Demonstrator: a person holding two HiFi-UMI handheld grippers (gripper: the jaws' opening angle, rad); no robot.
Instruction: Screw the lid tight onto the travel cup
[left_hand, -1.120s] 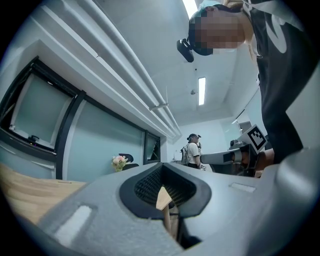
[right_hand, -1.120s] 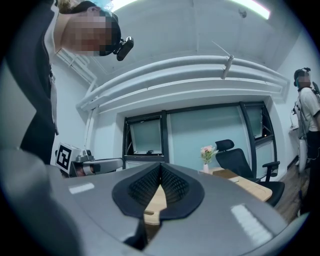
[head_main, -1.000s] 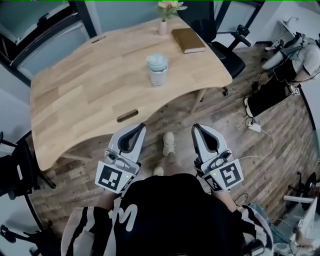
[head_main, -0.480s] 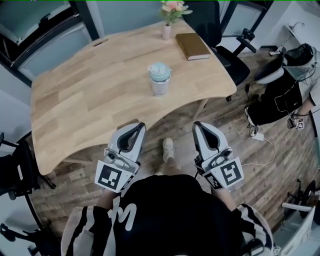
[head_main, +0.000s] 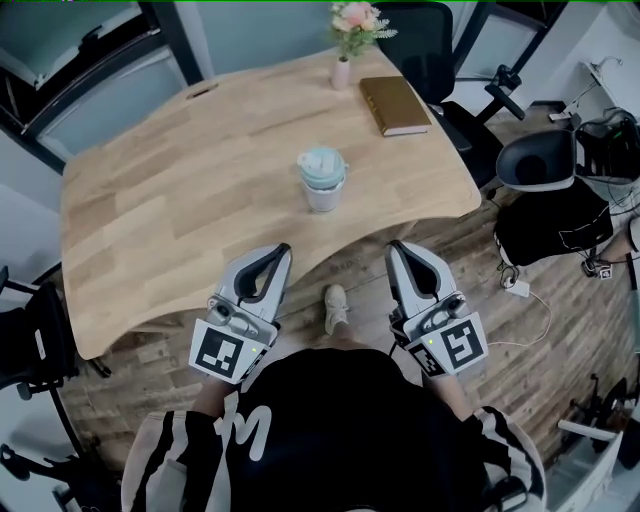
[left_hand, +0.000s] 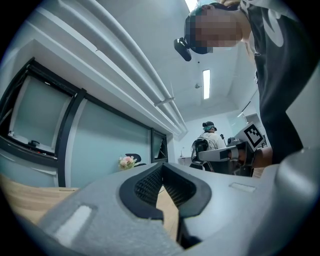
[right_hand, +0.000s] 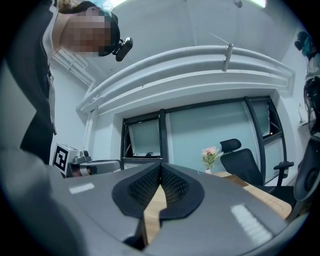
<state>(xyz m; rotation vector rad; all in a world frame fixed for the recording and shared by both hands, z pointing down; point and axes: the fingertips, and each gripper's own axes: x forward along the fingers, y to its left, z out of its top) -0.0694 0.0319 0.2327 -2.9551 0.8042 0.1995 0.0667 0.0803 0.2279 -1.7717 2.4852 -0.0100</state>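
The travel cup (head_main: 322, 184) stood mid-frame on the wooden table (head_main: 170, 220) with its pale green lid (head_main: 321, 162) resting on top; how tightly it sat was too small to tell. The left gripper (head_main: 277, 252) and right gripper (head_main: 397, 250) hung low in the frame, well apart from the cup, jaws closed together on nothing, so the screwing seemed unstarted.

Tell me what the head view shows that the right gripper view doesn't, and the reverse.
Only the head view: the cup with its lid on top, the brown book and the plank floor. Only the right gripper view: the ceiling pipes, and the right gripper up close, jaws shut on nothing. Both: the wooden table, flowers, black chair and left gripper.
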